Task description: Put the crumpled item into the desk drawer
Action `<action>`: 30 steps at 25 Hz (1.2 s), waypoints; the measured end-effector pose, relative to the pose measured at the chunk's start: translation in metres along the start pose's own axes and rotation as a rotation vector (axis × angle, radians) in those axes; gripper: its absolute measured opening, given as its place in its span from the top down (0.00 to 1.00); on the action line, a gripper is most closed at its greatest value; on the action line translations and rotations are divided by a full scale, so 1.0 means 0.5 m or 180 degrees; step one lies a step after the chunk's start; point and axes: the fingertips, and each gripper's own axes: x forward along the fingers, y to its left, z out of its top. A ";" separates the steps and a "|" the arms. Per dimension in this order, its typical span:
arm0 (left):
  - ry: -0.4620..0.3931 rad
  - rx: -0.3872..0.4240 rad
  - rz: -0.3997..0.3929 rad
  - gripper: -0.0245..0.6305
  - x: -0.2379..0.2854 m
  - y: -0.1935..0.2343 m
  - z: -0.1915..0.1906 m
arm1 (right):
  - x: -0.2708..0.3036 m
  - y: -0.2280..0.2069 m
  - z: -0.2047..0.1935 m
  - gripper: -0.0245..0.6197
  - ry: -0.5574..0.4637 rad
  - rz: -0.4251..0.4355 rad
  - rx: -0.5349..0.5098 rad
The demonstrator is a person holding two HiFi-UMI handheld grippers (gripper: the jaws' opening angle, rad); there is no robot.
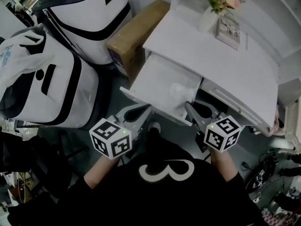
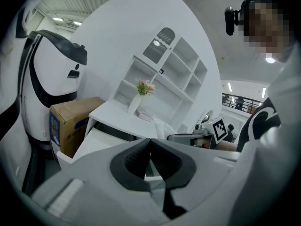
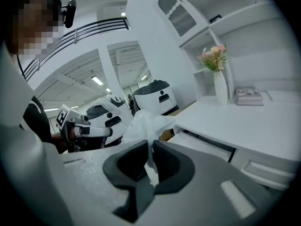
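The crumpled item (image 1: 180, 92) is a wad of clear plastic film, hanging over the right part of the open white desk drawer (image 1: 157, 76). My right gripper (image 1: 190, 106) is shut on it. In the right gripper view the film (image 3: 145, 122) bulges above the pinched jaws of the right gripper (image 3: 150, 147), and the drawer (image 3: 202, 146) lies just beyond. My left gripper (image 1: 144, 110) is at the drawer's front edge, shut with nothing in it; in its own view the left gripper (image 2: 150, 148) has its pads touching. That view also shows the film (image 2: 162, 126) to the right.
A cardboard box (image 1: 136, 32) stands left of the desk, beside two large white-and-black cases (image 1: 89, 13). On the desktop (image 1: 225, 69) are a vase of flowers (image 1: 211, 8) and a book (image 1: 229, 32). A closed drawer front (image 1: 233, 105) sits right of the open one.
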 end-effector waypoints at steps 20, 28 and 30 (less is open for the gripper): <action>0.0456 0.0020 0.0009 0.95 0.217 0.202 0.071 | 0.234 -0.229 -0.032 0.90 0.0667 -0.0215 0.0060; 0.0664 0.0027 0.0041 0.95 0.263 0.244 0.067 | 0.293 -0.289 -0.104 0.90 0.0960 -0.0337 0.0098; 0.0709 0.0039 0.0023 0.95 0.273 0.254 0.065 | 0.306 -0.304 -0.120 0.90 0.1011 -0.0379 0.0120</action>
